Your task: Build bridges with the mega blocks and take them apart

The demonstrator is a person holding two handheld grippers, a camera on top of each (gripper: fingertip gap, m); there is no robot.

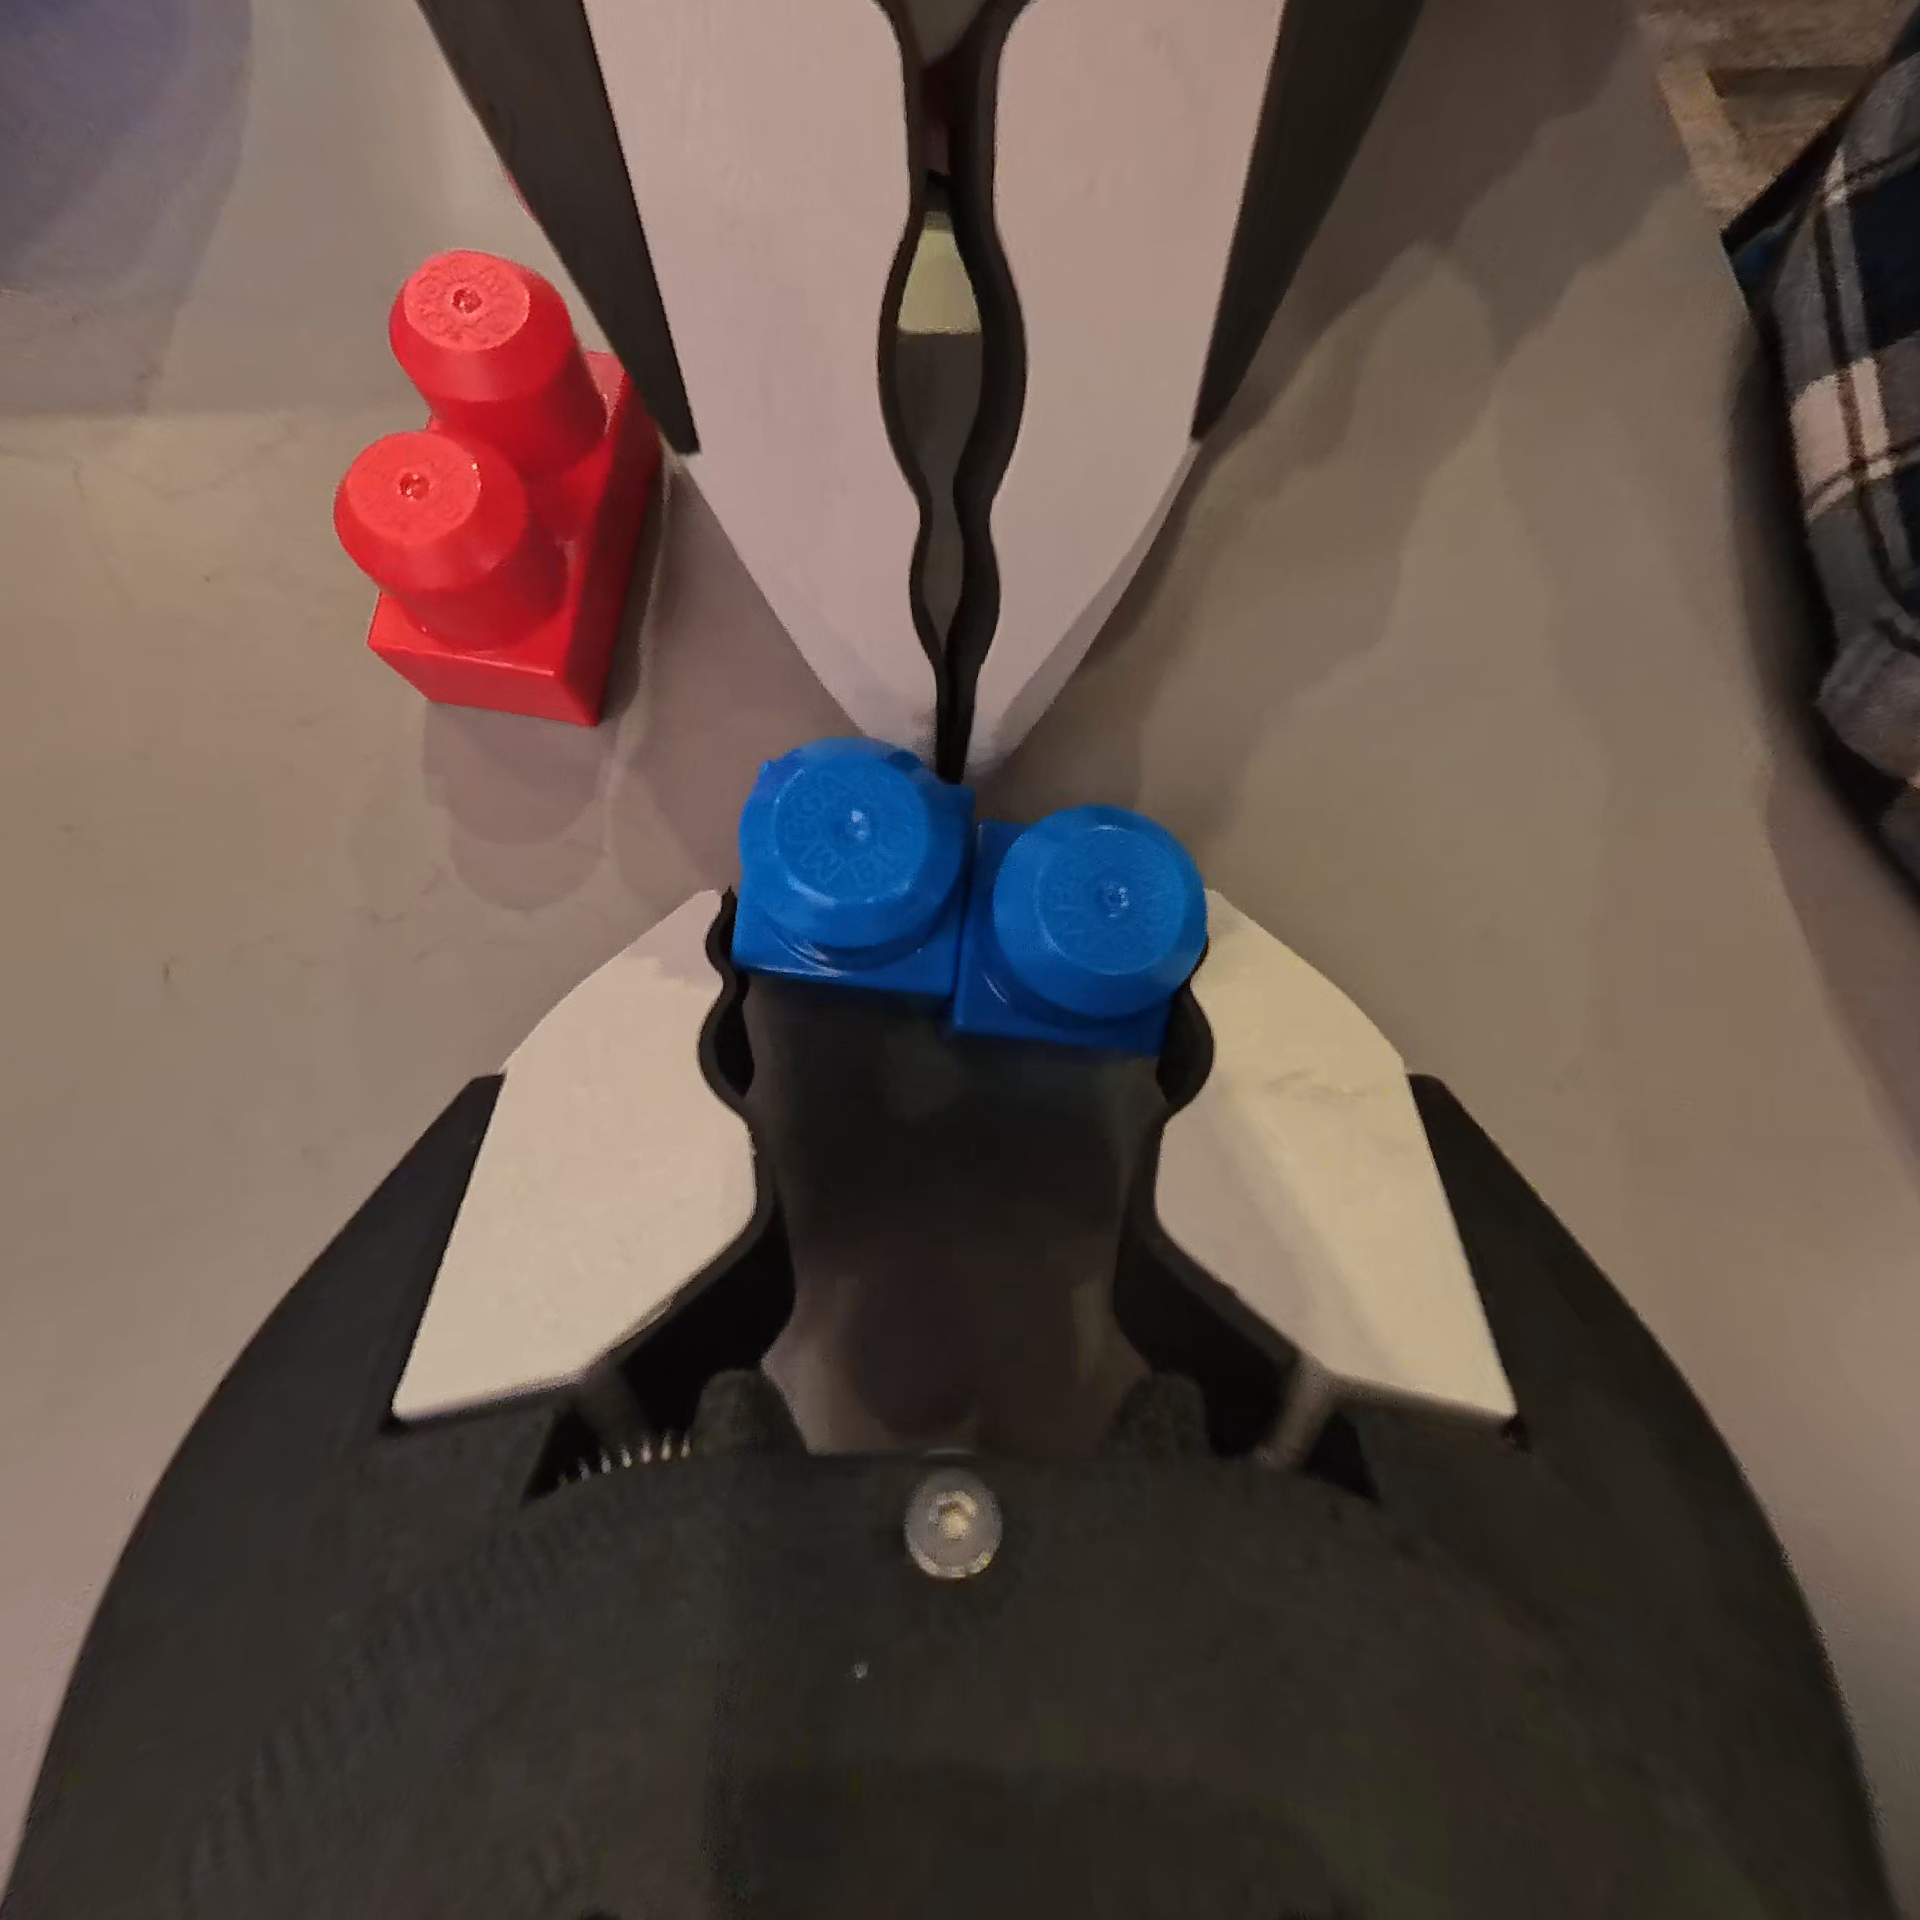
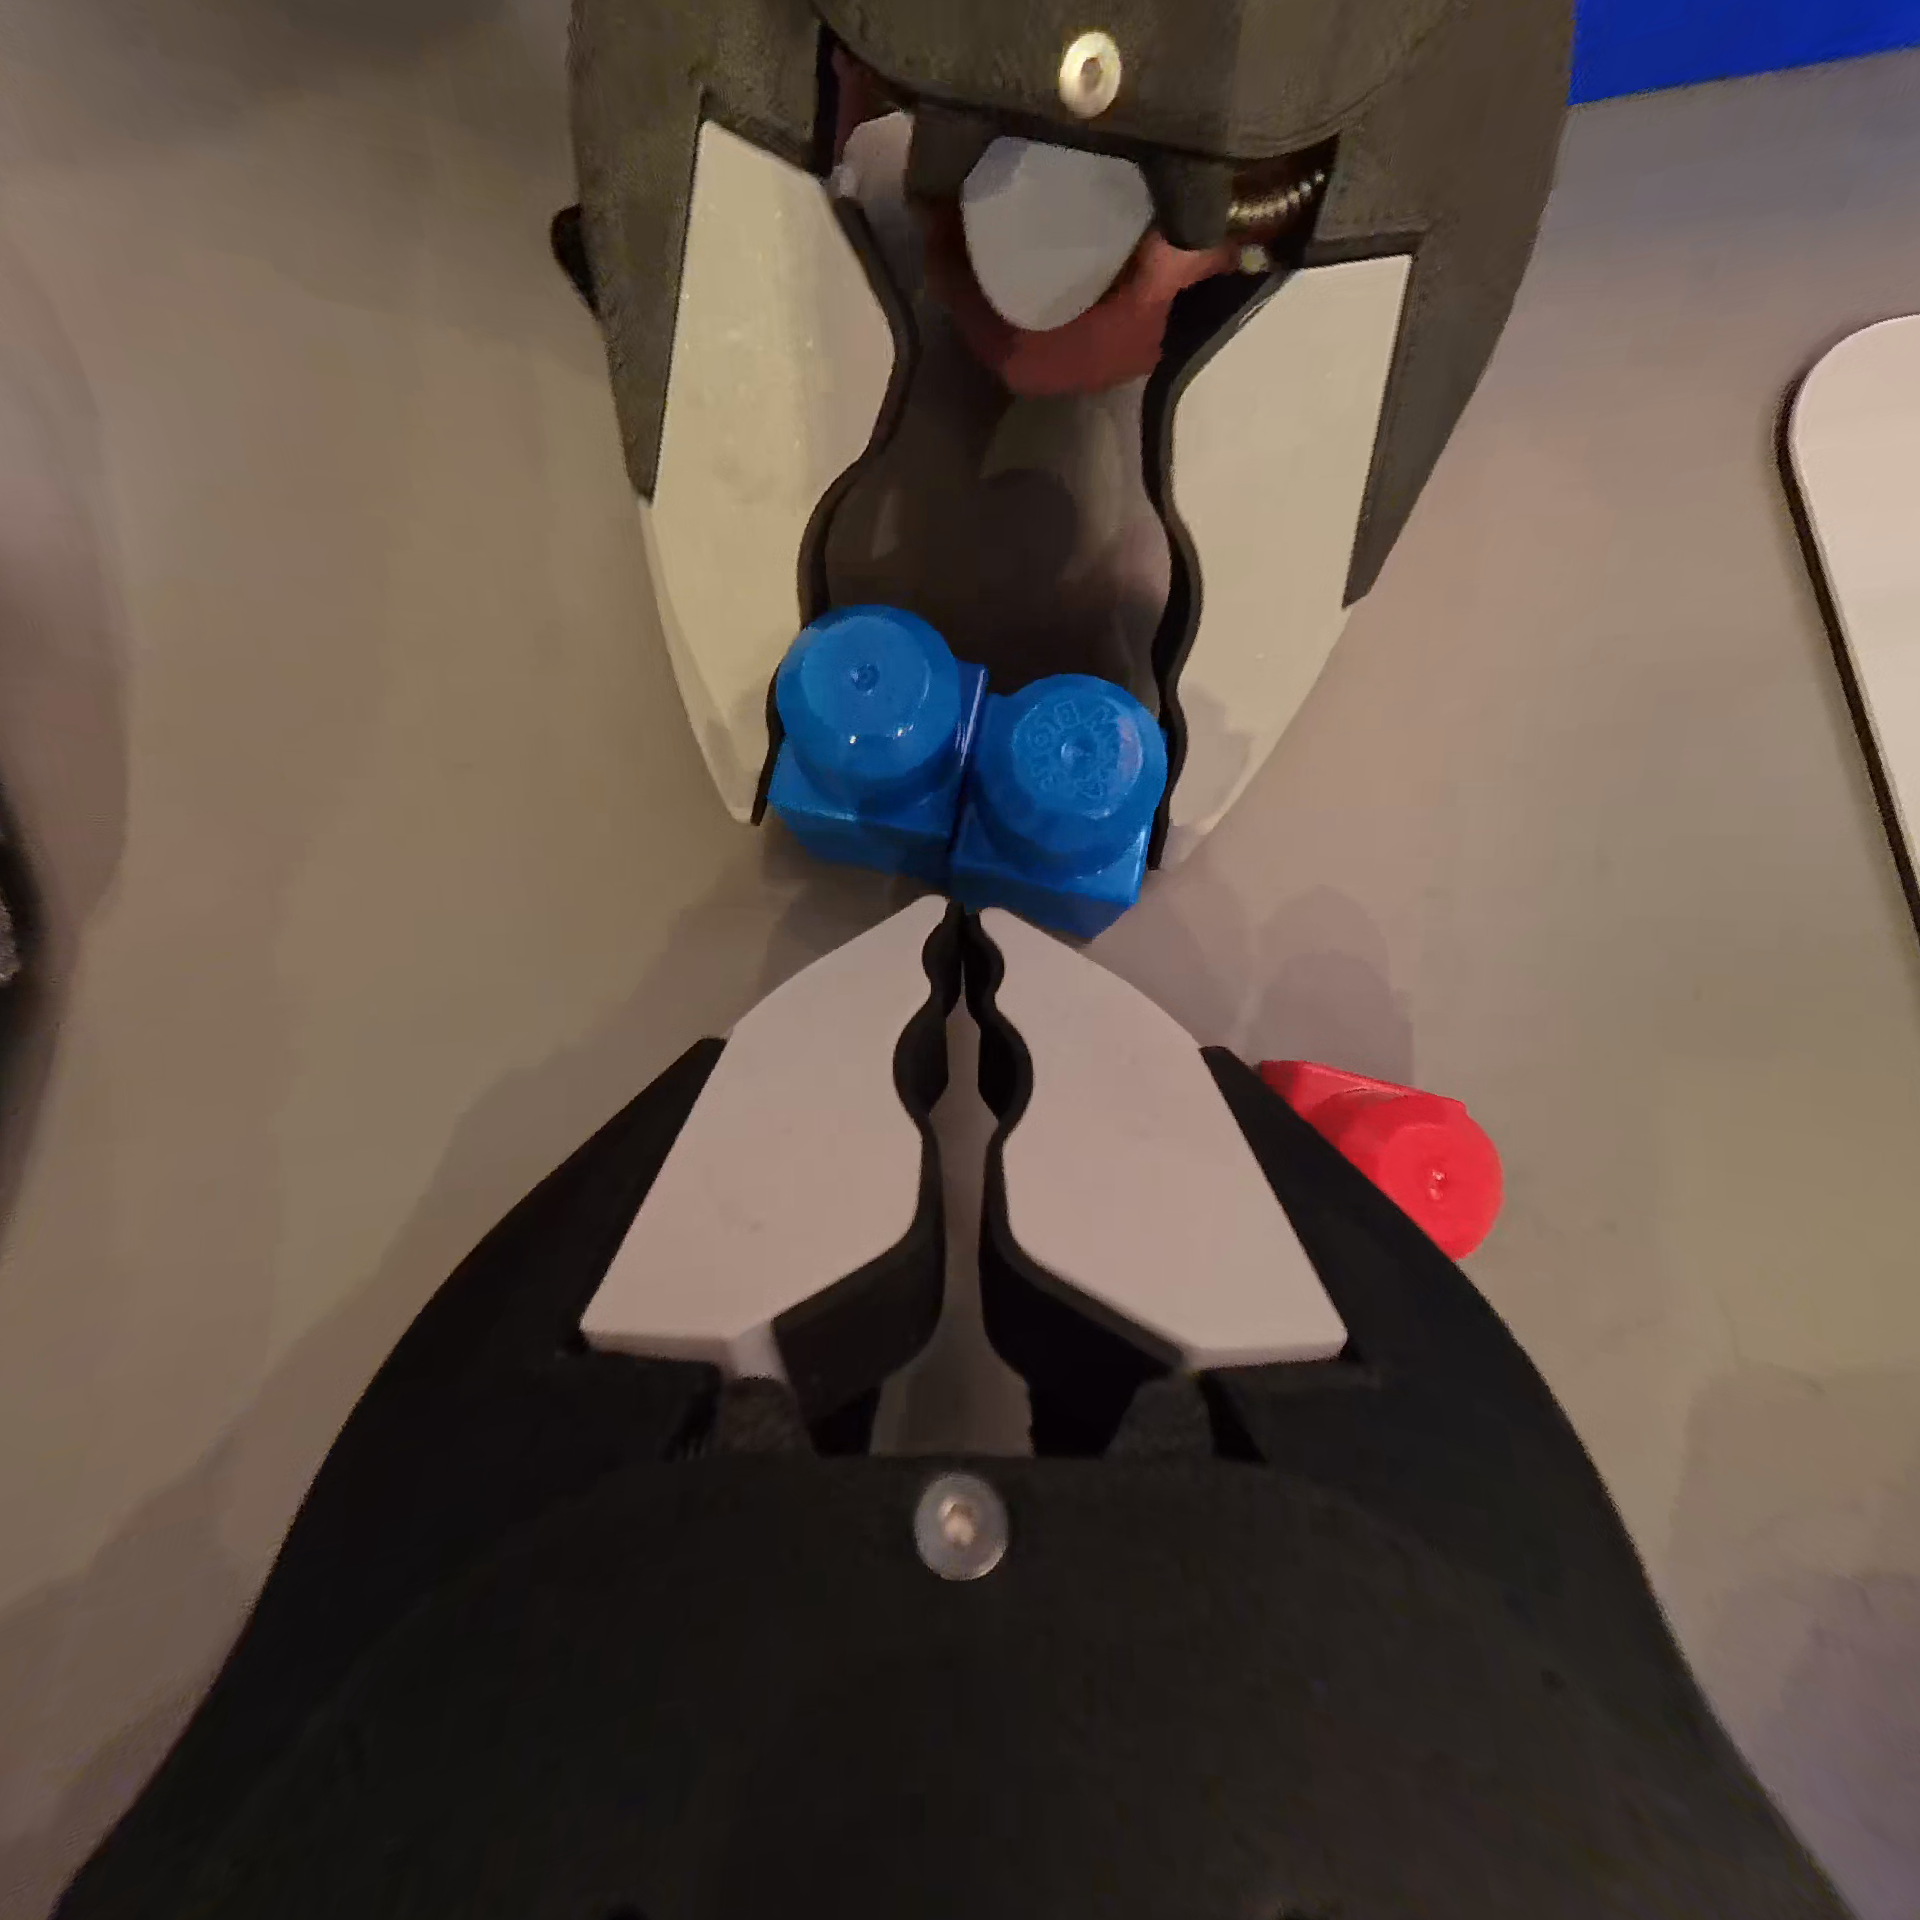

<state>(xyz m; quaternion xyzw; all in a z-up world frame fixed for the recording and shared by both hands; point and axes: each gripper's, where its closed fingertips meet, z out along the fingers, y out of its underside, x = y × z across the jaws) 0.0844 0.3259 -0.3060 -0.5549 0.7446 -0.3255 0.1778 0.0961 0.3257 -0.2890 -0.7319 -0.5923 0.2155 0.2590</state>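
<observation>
1. Red block (image 1: 494,488): two studs up, on the table (image 1: 208,935) left of the left gripper, long axis running away from the camera, clear of both grippers.
2. Blue blocks (image 1: 966,914): two single-stud pieces side by side, studs up, row lying across the left gripper (image 1: 961,971), whose pads press on both ends.
3. Right gripper (image 2: 961,920): clenched on nothing, tips just beside the blue pair's far side.
4. Plaid cloth (image 1: 1849,436): far right edge.

Blue blocks (image 1: 966,914) and red block (image 1: 488,499): smooth, glossy plastic. Table (image 1: 208,935): smooth, matt grey. Gripper bodies (image 1: 935,1714): rough matt black plastic. Right, plaid cloth (image 1: 1849,416).
</observation>
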